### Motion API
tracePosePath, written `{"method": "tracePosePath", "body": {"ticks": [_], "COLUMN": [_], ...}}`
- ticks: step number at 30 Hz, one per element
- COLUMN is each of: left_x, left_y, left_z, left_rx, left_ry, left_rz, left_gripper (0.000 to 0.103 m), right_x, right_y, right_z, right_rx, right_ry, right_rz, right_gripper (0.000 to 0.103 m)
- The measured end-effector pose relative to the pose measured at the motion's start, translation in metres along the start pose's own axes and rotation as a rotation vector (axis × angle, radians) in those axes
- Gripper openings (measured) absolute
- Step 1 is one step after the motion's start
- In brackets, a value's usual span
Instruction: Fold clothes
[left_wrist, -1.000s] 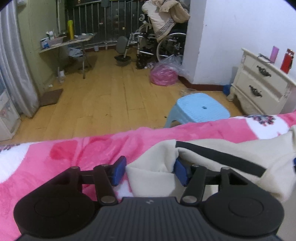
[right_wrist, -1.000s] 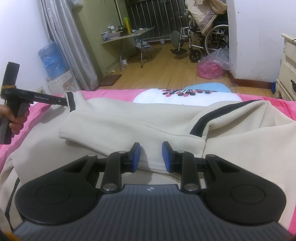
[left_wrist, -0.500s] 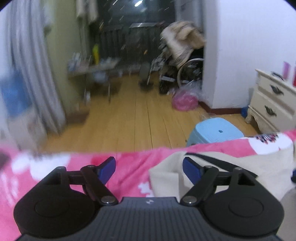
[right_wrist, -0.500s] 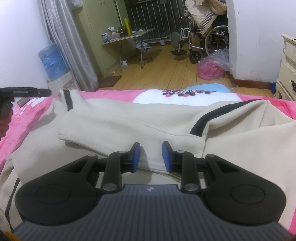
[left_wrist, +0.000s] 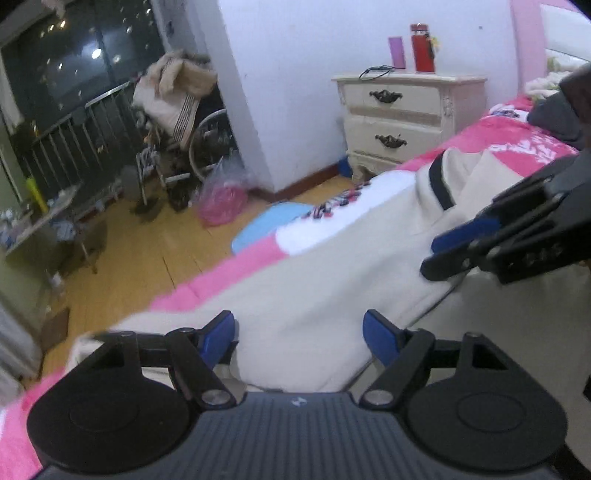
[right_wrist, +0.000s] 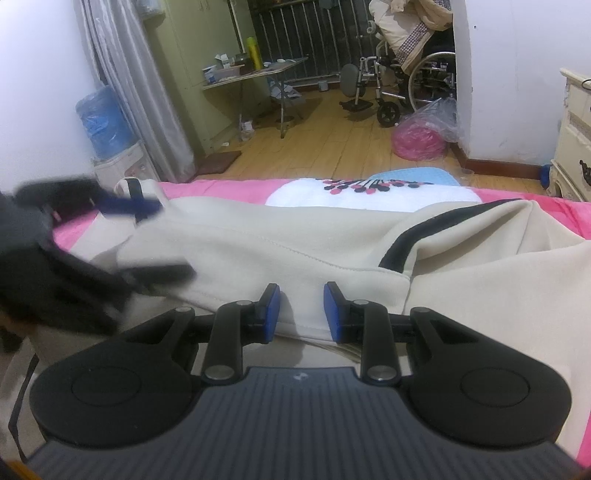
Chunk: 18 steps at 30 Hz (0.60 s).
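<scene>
Cream fabric of the garment (right_wrist: 295, 243) lies across the pink bed (right_wrist: 221, 186). Nearest, the right gripper (right_wrist: 301, 314) pinches its folded hem. Left of that hem, the left gripper (left_wrist: 297, 332), just opened, hovers spread; it should pinch the same edge before folding.

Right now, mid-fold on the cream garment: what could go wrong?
1. The left gripper is open over the garment and holds nothing, so a closing grab here may catch several layers and spoil the fold.
2. The right gripper pinches only the folded edge; a tug could pull it free.
3. The grippers are close together, the right one reaching in front of the left. A sweep could knock them together.
</scene>
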<state>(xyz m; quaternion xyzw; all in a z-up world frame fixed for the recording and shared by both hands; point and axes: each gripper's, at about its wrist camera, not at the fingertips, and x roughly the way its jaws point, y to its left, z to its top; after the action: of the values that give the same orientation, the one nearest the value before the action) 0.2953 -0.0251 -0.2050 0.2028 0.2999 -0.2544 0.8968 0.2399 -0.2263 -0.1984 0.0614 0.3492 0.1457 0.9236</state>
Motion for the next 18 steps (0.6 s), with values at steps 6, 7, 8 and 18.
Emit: {"method": "tracePosePath", "body": {"ticks": [6,7,8,18], "left_x": [0.002,0.002,0.001,0.003], "left_y": [0.012,0.014,0.015,0.023], "left_z": [-0.007,-0.007,-0.007,-0.012], "left_rx": [-0.051,-0.058,-0.063,-0.123], "left_ry": [0.004,0.004,0.004,0.007], "left_rz": [-0.019,-0.019,-0.021,-0.051], "left_gripper": [0.08,0.08,0.08,0.084], "right_x": [-0.017,-0.018,-0.015,-0.002], "right_y": [0.004,0.002,-0.001,-0.084], "right_z": [0.042,0.05,0.057,0.036], "right_rx": [-0.093,-0.111,-0.126,0.017], "right_ry": [-0.03,-0.047,-0.051,0.02], "right_rz": [-0.061,-0.076,-0.094,-0.215], "right_gripper": [0.025,0.025,0.025,0.013]}}
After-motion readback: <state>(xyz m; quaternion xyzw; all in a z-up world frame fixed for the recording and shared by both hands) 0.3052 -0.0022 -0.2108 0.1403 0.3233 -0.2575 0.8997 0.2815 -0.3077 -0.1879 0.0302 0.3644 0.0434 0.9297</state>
